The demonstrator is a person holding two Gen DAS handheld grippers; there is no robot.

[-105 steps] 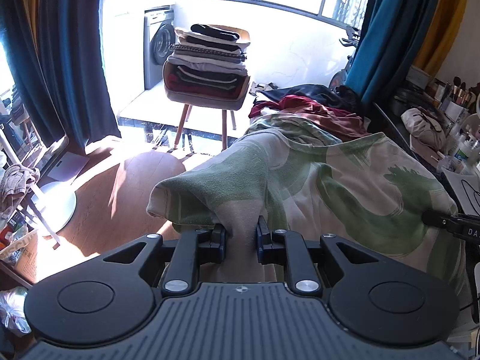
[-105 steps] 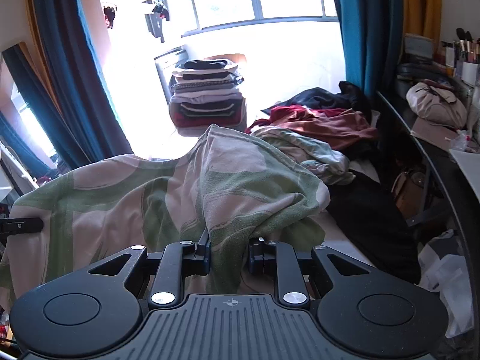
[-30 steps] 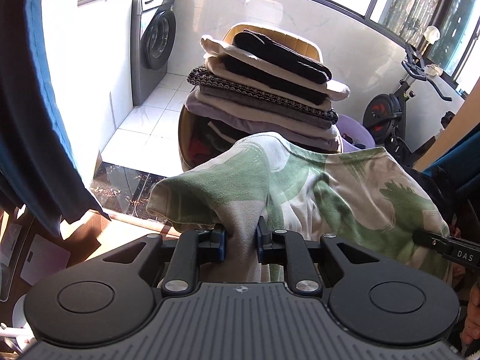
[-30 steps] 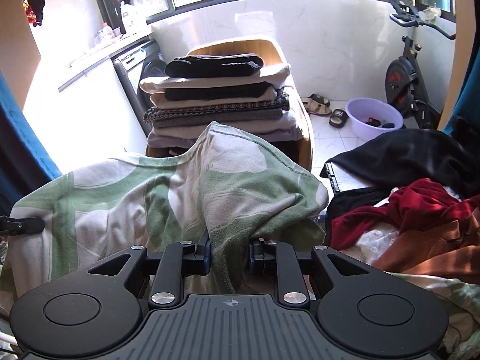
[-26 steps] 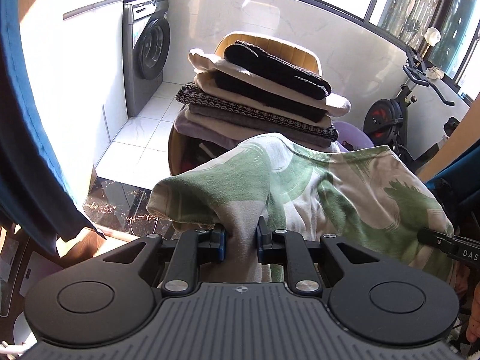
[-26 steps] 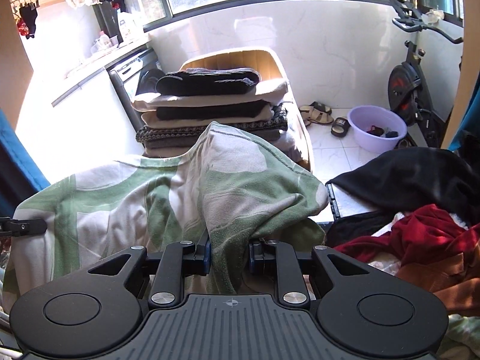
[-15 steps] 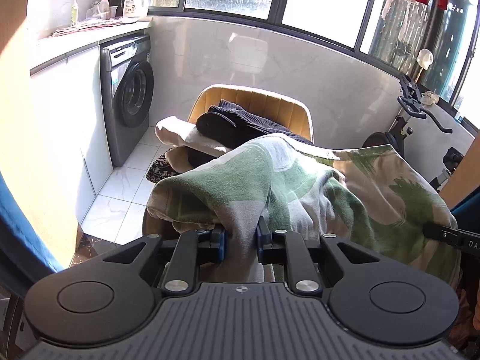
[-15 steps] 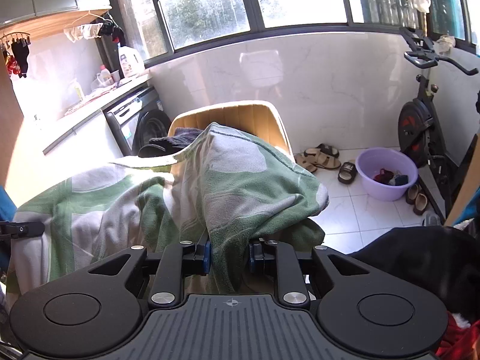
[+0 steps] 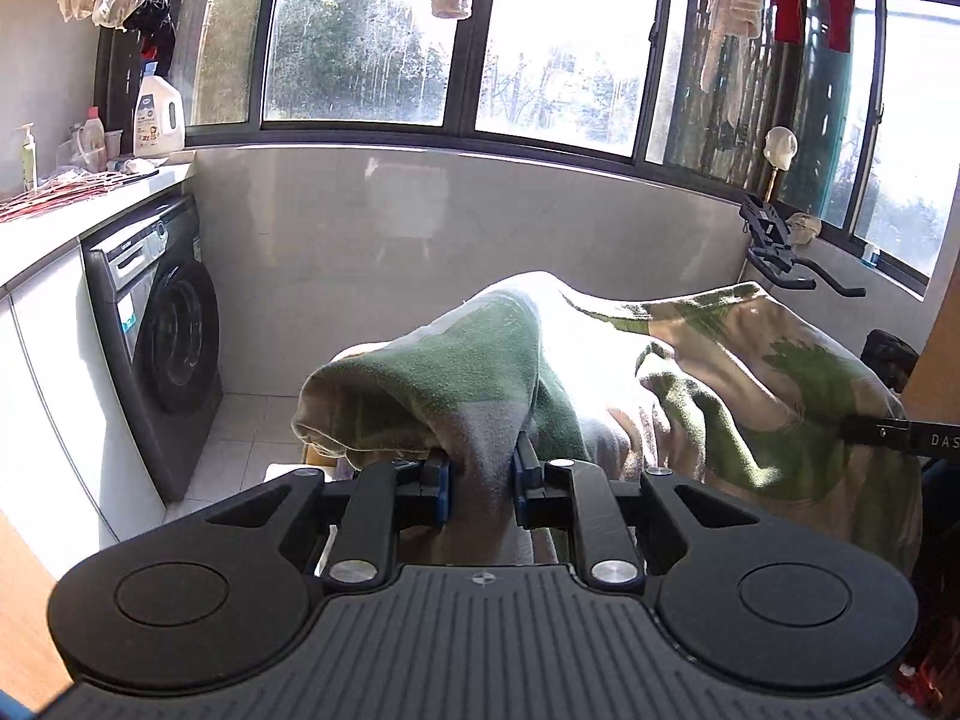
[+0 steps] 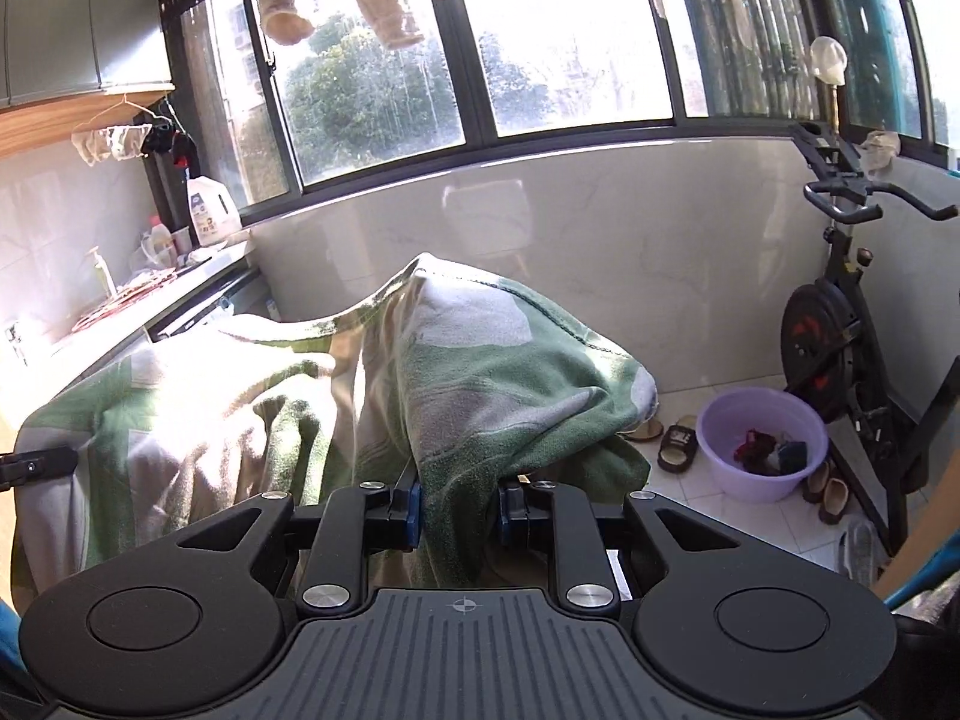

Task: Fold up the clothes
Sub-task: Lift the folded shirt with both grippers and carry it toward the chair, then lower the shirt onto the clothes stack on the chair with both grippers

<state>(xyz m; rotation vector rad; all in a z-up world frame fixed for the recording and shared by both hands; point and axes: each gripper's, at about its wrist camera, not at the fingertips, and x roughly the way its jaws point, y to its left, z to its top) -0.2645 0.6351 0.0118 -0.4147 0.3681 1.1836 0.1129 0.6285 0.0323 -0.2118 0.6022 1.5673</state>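
My left gripper [image 9: 480,474] is clamped on a bunched fold of the green-and-cream garment [image 9: 600,372]; the blue pads [image 9: 437,483] press the cloth from both sides, with only the fabric's thickness between them. My right gripper [image 10: 457,504] grips another bunch of the same garment [image 10: 480,372] in the same way, jaws nearly closed on cloth. The garment hangs between the two grippers, held up in the air, doubled over, with sunlit folds sagging in the middle. In the left wrist view the tip of my right gripper [image 9: 900,433] shows at the far edge of the cloth.

Beyond the garment: grey tiled wall and a wide window [image 9: 372,54] with laundry hanging above. Washing machine [image 9: 162,336] to the left under a counter, detergent bottle [image 9: 157,117] on it. Exercise bike [image 10: 840,324] to the right, purple basin [image 10: 762,441] on the floor beside it, sandals [image 10: 678,447] just next to the basin.
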